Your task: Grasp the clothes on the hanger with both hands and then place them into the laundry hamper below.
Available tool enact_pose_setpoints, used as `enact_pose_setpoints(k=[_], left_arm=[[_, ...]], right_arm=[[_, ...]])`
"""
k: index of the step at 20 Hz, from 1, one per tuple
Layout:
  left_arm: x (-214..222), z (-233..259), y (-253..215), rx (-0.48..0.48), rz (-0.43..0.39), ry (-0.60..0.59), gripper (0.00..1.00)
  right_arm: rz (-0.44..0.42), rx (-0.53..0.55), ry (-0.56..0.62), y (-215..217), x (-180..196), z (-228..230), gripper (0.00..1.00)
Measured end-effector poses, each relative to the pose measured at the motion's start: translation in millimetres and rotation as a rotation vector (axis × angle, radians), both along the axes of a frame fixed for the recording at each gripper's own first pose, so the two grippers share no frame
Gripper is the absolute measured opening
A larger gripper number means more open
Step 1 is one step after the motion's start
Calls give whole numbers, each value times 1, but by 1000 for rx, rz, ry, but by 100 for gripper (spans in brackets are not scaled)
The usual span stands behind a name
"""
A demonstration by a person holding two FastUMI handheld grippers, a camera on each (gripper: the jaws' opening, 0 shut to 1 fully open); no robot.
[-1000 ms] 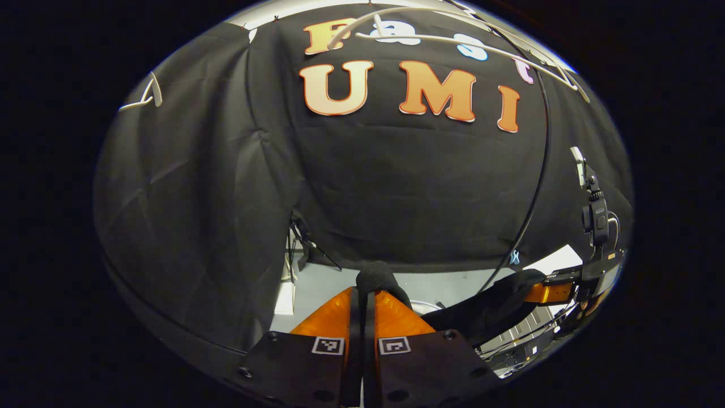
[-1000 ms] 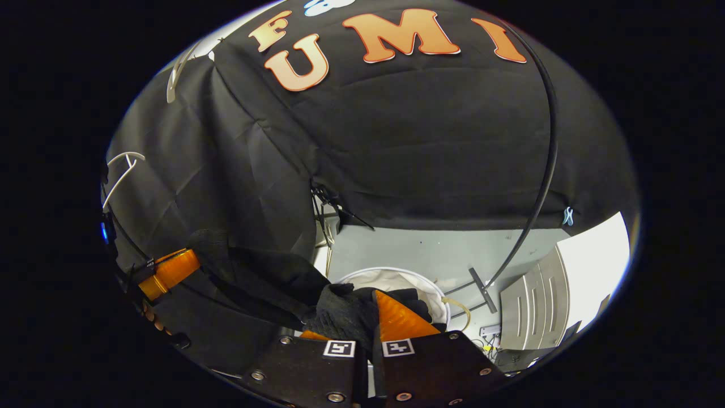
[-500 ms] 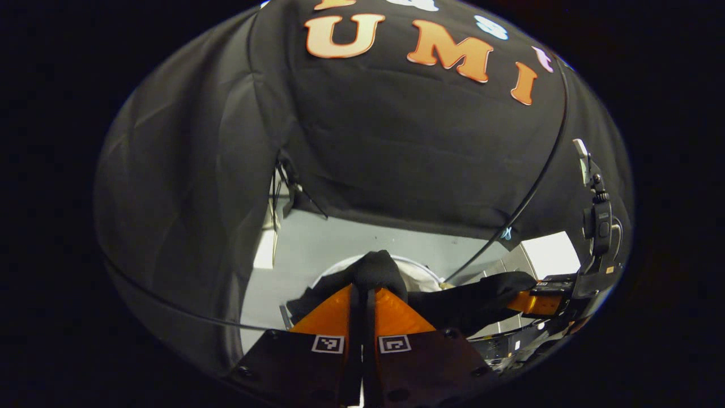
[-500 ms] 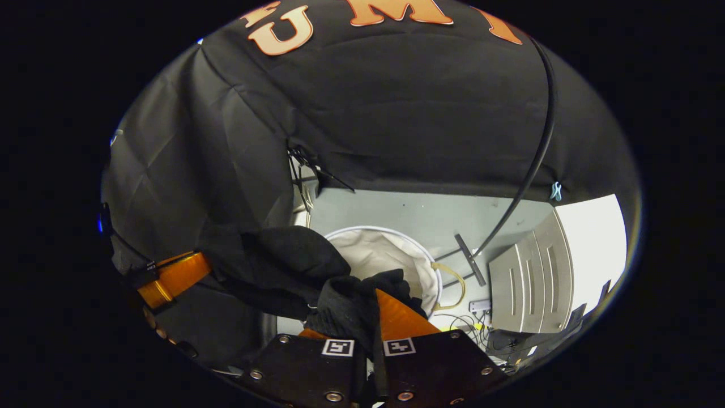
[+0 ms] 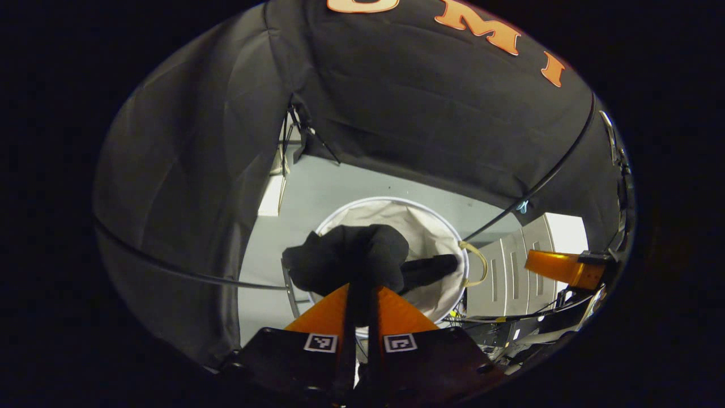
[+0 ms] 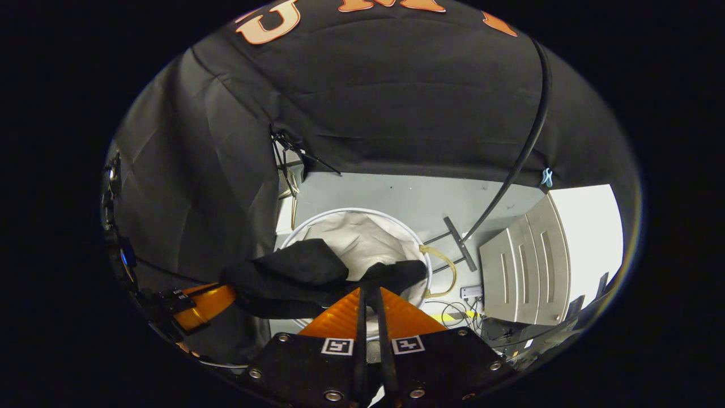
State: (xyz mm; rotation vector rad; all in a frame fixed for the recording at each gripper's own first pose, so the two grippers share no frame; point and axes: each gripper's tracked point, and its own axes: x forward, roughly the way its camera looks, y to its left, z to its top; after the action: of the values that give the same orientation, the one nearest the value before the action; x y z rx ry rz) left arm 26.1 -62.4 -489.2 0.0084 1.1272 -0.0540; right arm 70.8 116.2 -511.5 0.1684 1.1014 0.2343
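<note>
**Black garment held over the laundry hamper by both claws**

The booth floor [image 6: 396, 195] is pale grey, with a grey panelled cabinet [image 6: 524, 277] at the right of the right gripper view. On the floor stands the round laundry hamper [image 5: 422, 221], white-rimmed with a pale fabric liner and a loop handle [image 6: 444, 272] on one side. The black garment [image 5: 351, 255] is off the hanger and hangs above the hamper's opening; in the left gripper view a bunched mass sits over the near rim and a narrow fold reaches across the liner. In the right gripper view the same cloth [image 6: 294, 275] spans from the hamper's left rim toward the middle. The left claw [image 5: 361, 292] has its fingers closed, with a fold of the garment pinched between them. The right claw [image 6: 369, 294] is likewise closed, its fingers nearly together, the garment's edge caught at the tips. Each claw appears at the margin of the other's view. The step in hand appears to be the lowering toward the hamper. The next move likely calls for bringing both claws down over the centre of the opening and then parting the fingers, so that no fold drapes over the rim.
</note>
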Motion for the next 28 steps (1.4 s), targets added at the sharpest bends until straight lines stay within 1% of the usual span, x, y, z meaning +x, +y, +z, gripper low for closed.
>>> enact_pose_setpoints(k=[1,2,3,4,5,6,7,8,9,10,11,12,13,14,15,16,17,18,19,20,21,22,24,28], left_arm=[[2,-1,-1,7,7,-2,18],[6,0,-2,10,6,-7,24],[9,2,-1,20,4,-10,19],[11,3,1,23,1,-15,30],[11,6,-1,24,3,-17,33],[13,7,-1,32,11,-19,41],[12,8,-1,26,16,-17,44],[9,9,-3,20,21,-11,57],[6,10,-1,18,28,-4,70],[3,10,0,20,33,-1,83],[0,10,2,19,35,1,97],[-2,11,2,23,36,2,96],[-6,12,4,24,33,3,99],[-8,15,4,21,27,7,93],[-12,17,6,28,23,8,93],[-11,22,9,32,21,0,99],[-12,28,13,38,22,-12,98],[-10,35,14,37,23,-27,100],[-10,42,13,25,25,-47,100],[-10,51,13,15,31,-64,98],[-11,60,17,14,37,-83,100],[-9,71,22,16,41,-100,98],[-9,93,27,20,42,-143,98],[0,153,40,29,46,-263,98]], right_arm=[[-2,-4,-2,-3,1,1,10],[-7,-6,-2,-5,0,2,0],[-15,-7,0,-9,-1,2,11],[-25,-7,3,-10,-4,3,11],[-35,-11,8,-13,-4,2,13],[-42,-11,10,-16,-6,3,14],[-45,-10,9,-19,-6,3,11],[-47,-14,7,-21,-7,3,26],[-48,-17,4,-22,-6,5,31],[-50,-23,1,-25,-7,7,35],[-53,-26,-6,-28,-8,10,42],[-58,-29,-12,-30,-8,13,46],[-66,-32,-22,-31,-8,17,59],[-71,-35,-31,-34,-7,22,58],[-71,-43,-43,-36,-8,25,79],[-65,-55,-58,-40,-8,30,83],[-55,-70,-72,-43,-9,35,88],[-44,-84,-84,-46,-12,40,90],[-36,-94,-94,-49,-16,44,93],[-31,-99,-106,-51,-19,50,93],[-29,-100,-118,-53,-22,58,93],[-29,-103,-131,-57,-25,66,93],[-28,-111,-167,-66,-27,84,93],[-33,-107,-268,-88,-21,138,93]])
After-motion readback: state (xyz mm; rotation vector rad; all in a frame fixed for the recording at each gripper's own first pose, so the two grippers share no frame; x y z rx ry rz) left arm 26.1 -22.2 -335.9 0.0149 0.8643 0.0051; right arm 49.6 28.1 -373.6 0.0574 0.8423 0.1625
